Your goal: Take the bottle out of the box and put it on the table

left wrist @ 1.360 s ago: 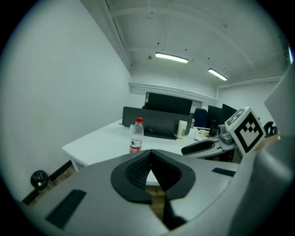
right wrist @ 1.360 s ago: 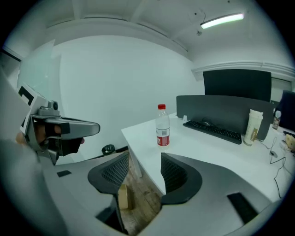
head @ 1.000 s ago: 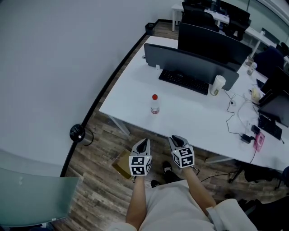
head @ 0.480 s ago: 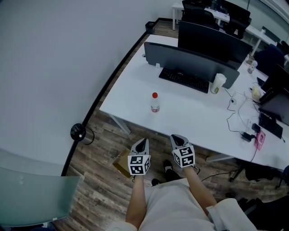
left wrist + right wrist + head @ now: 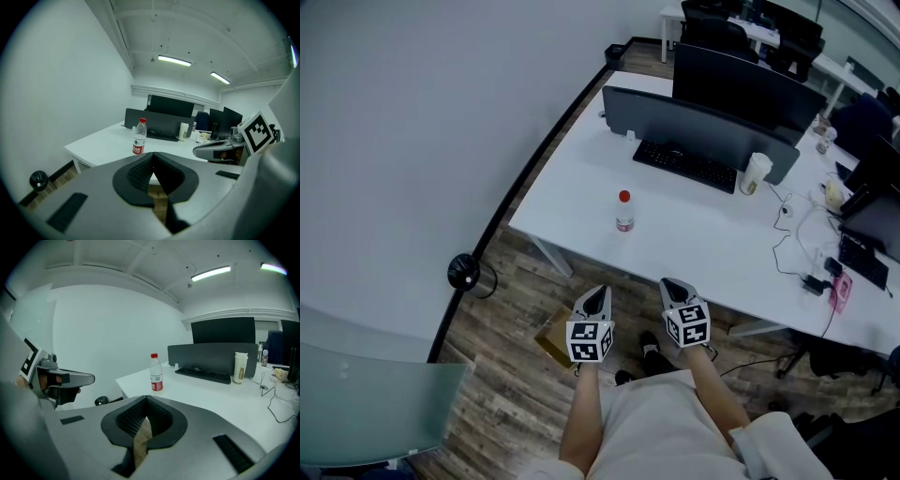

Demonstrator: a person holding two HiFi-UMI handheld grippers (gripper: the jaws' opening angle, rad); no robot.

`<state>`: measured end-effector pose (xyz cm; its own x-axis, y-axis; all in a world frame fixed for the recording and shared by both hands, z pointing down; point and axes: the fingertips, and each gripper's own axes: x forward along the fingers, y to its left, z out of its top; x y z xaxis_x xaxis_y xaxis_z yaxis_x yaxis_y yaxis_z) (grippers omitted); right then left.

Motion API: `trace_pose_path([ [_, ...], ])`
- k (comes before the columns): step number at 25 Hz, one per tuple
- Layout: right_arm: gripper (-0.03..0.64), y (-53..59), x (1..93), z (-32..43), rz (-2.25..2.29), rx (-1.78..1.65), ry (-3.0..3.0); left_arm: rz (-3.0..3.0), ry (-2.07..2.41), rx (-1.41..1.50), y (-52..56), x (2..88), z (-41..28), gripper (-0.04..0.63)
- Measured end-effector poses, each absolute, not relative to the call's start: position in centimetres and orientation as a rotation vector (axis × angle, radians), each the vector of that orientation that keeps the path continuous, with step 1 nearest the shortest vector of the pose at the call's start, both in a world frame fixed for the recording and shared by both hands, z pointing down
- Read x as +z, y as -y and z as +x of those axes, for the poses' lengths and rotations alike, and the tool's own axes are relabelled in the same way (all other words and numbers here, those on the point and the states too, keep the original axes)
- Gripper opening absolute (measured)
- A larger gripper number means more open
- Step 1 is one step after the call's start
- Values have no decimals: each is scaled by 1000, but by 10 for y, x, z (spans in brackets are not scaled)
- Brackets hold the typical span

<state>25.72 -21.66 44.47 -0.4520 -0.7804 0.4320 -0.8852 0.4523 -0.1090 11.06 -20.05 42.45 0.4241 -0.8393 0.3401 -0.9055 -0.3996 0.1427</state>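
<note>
Short of the table [image 5: 694, 234], holding left gripper [image 5: 597, 296] and right gripper [image 5: 673, 290] closed, empty; judging bottle [image 5: 624, 214] light, slick, crushable, likely taking hold best around its labelled middle.

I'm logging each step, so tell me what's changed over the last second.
The right hand-held gripper closed its jaws on nothing and is now shut. The left hand-held gripper stayed shut and in place. The bottle stands untouched on the table.
</note>
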Motion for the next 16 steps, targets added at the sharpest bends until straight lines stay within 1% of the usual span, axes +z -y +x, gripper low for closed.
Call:
trace_pose_path([
  [16, 40, 212, 447, 253, 1406, 449, 2403, 2404, 1473, 277, 196, 423, 108, 15],
])
